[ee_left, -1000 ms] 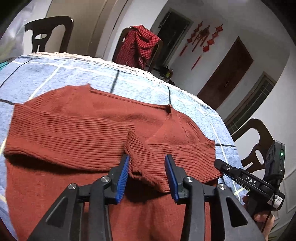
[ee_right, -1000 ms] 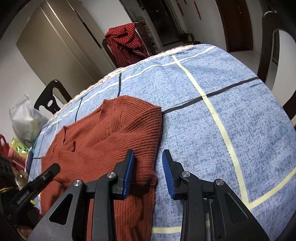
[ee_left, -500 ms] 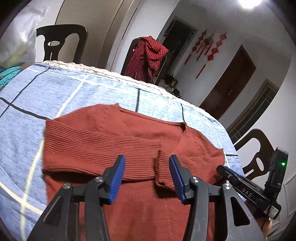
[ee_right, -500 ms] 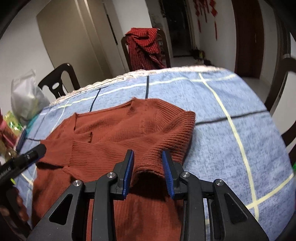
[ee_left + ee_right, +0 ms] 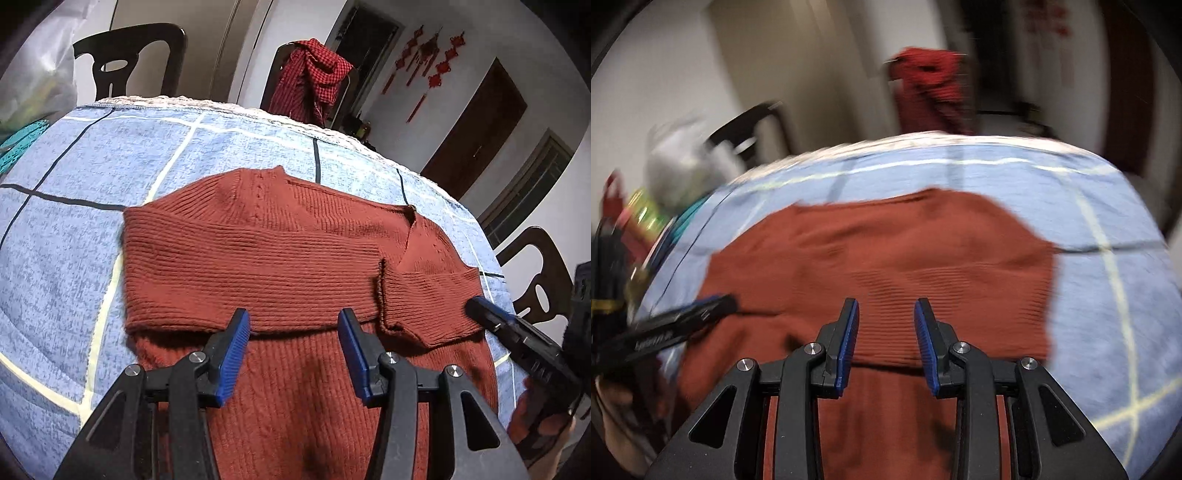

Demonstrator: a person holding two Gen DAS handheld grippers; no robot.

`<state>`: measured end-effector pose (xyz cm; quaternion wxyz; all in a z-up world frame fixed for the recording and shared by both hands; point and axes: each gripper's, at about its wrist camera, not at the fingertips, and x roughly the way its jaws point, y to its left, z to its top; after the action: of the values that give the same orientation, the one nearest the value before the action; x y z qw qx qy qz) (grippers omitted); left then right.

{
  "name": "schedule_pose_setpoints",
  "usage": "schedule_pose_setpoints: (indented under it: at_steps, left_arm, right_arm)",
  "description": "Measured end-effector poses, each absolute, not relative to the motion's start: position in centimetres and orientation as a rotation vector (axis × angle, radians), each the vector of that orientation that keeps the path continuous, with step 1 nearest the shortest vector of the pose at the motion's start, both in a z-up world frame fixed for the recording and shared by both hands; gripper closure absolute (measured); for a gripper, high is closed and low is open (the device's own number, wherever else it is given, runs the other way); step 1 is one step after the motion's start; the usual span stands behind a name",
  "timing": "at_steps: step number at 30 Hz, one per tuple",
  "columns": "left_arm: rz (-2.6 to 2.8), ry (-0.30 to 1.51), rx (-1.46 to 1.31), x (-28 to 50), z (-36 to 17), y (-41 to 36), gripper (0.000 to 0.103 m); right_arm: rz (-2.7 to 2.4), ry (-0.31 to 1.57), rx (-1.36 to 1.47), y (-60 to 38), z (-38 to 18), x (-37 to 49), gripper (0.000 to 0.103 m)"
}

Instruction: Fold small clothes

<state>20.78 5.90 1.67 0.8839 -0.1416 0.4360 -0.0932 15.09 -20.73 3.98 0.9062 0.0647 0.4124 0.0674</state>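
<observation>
A rust-red ribbed sweater point(image 5: 295, 266) lies flat on the blue checked tablecloth point(image 5: 74, 240), both sleeves folded across its chest. The cuffs meet right of centre point(image 5: 382, 295). My left gripper point(image 5: 293, 317) is open just above the lower edge of the folded left sleeve, with nothing pinched. One finger of my right gripper point(image 5: 517, 332) reaches in over the sweater's right side. In the blurred right wrist view the sweater point(image 5: 886, 258) fills the middle. My right gripper point(image 5: 886, 306) hovers open over the folded sleeve's lower edge. A left gripper finger point(image 5: 683, 325) shows at the left.
A chair draped with a red checked cloth point(image 5: 314, 77) stands behind the table, a black chair point(image 5: 129, 48) at the back left, another chair point(image 5: 535, 266) at the right. A plastic bag and colourful clutter point(image 5: 679, 162) sit at the table's left end.
My left gripper's jaws widened and it drew back to the left, leaving the cuff on the chest. My right gripper swung left over the sweater, and the right sleeve now lies folded across.
</observation>
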Motion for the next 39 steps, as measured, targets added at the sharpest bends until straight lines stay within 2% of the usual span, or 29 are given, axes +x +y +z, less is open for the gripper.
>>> schedule_pose_setpoints:
  at_steps: [9,15,16,17,18,20,29,39]
  left_arm:
    - [-0.157,0.945,-0.305,20.4,0.9,7.8,0.051]
    - [-0.143,0.947,-0.299,20.1,0.8,8.3,0.051]
    - [-0.140,0.948,-0.302,20.0,0.8,8.4,0.051]
    - [-0.142,0.949,-0.304,20.1,0.9,8.5,0.051]
    - [-0.141,0.949,-0.305,20.1,0.9,8.5,0.051]
    - [-0.142,0.950,-0.303,20.0,0.9,8.6,0.051]
    - [-0.157,0.923,-0.314,19.6,1.9,8.7,0.051]
    - [-0.181,0.927,-0.307,18.7,2.2,9.1,0.051]
  right_arm:
    - [0.362,0.905,-0.076,-14.7,1.9,14.8,0.071]
    - [0.271,0.908,-0.163,-13.8,1.2,15.6,0.072]
    - [0.255,0.909,-0.162,-13.9,1.1,15.6,0.074]
    - [0.248,0.912,-0.148,-14.1,1.1,15.6,0.088]
    - [0.246,0.916,-0.130,-14.3,1.2,15.6,0.096]
    - [0.233,0.902,-0.102,-14.8,1.7,15.6,0.097]
    - [0.158,0.687,-0.042,-15.2,5.9,14.6,0.098]
    - [0.296,0.897,-0.037,-13.4,1.4,15.9,0.096]
